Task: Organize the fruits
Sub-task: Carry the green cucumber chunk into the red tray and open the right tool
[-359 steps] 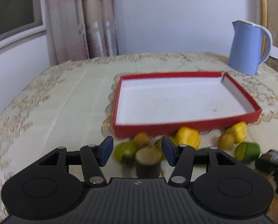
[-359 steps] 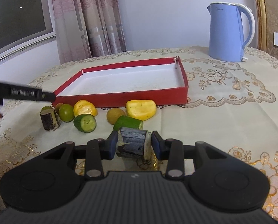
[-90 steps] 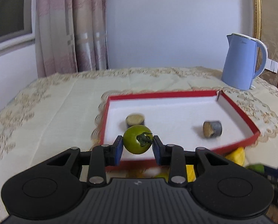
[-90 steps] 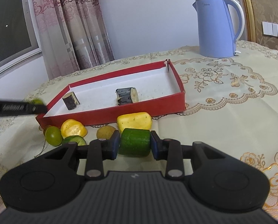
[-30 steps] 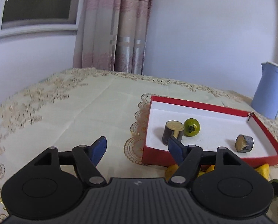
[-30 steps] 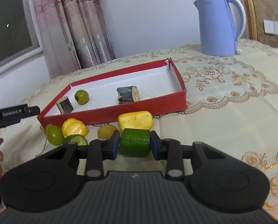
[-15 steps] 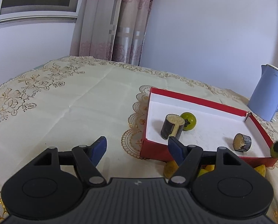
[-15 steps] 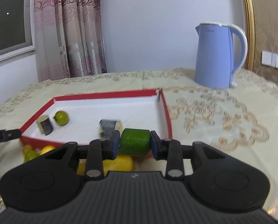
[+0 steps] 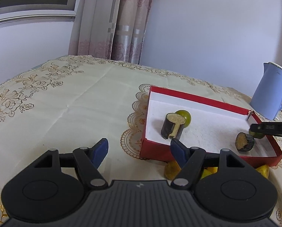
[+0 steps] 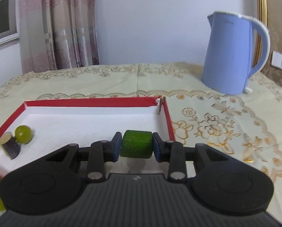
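Above the near right part of the red tray, the right gripper pinches a green cucumber piece between both pads. Left gripper: jaws spread wide, nothing between them, over the tablecloth beside the tray. Tray contents: green round fruit touching a dark cut piece; second dark piece well apart

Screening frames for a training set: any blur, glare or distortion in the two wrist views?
Left wrist: sharp, even daylight, soft shadows in the red tray; fisheye bends the window frame and tilts the kettle. Right wrist: motion blur on the dark fruit piece, round green fruit and tablecloth; the cucumber piece in the right claw stays sharp. No glare.
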Tool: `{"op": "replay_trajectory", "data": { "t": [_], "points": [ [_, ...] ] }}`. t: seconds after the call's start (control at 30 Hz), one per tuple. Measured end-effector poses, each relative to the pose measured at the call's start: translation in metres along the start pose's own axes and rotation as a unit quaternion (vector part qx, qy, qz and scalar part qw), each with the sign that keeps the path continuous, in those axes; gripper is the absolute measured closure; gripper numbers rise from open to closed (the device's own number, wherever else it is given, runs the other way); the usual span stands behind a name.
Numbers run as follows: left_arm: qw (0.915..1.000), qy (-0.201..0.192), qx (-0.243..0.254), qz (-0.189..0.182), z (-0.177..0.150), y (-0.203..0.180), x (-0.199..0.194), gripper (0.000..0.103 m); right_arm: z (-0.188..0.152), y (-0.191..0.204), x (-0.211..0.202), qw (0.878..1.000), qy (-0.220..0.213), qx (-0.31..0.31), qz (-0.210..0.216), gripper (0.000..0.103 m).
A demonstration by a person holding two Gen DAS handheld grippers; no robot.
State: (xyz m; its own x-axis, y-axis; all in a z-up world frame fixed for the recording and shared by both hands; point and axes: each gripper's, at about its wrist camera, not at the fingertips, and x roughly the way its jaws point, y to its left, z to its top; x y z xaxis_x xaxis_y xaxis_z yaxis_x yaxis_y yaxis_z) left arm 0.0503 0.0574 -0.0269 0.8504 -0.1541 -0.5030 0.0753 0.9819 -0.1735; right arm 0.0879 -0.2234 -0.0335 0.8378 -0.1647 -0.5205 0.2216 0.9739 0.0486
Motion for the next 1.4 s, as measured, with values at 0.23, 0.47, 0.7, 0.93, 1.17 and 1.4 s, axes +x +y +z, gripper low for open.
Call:
{"op": "replay_trajectory", "data": {
  "t": [0.23,0.47,0.7,0.93,1.17,1.4],
  "points": [
    [1.0000,0.003,0.003,-0.002,0.000,-0.001,0.002,0.031,0.008,-0.002,0.024,1.000,0.013,0.016,-0.005,0.070],
    [1.0000,0.002,0.004,-0.001,-0.001,-0.002,0.002,0.031,0.003,-0.005,0.027,1.000,0.013,0.027,0.000,0.065],
    [1.0000,0.004,0.000,-0.001,-0.001,-0.001,0.004,0.031,-0.008,-0.016,-0.006,0.998,-0.012,0.053,0.010,0.058],
    [1.0000,0.005,0.000,-0.001,0.000,0.000,0.004,0.029,-0.044,-0.019,-0.062,0.998,-0.024,0.048,0.033,0.049],
    [1.0000,0.006,-0.002,0.001,-0.001,-0.001,0.005,0.027,-0.069,-0.011,-0.109,0.992,-0.125,0.029,0.006,0.013],
    [1.0000,0.004,-0.001,-0.002,0.000,0.000,0.003,0.027,-0.071,-0.014,-0.116,0.992,-0.123,0.027,0.005,0.018]
  ]
}}
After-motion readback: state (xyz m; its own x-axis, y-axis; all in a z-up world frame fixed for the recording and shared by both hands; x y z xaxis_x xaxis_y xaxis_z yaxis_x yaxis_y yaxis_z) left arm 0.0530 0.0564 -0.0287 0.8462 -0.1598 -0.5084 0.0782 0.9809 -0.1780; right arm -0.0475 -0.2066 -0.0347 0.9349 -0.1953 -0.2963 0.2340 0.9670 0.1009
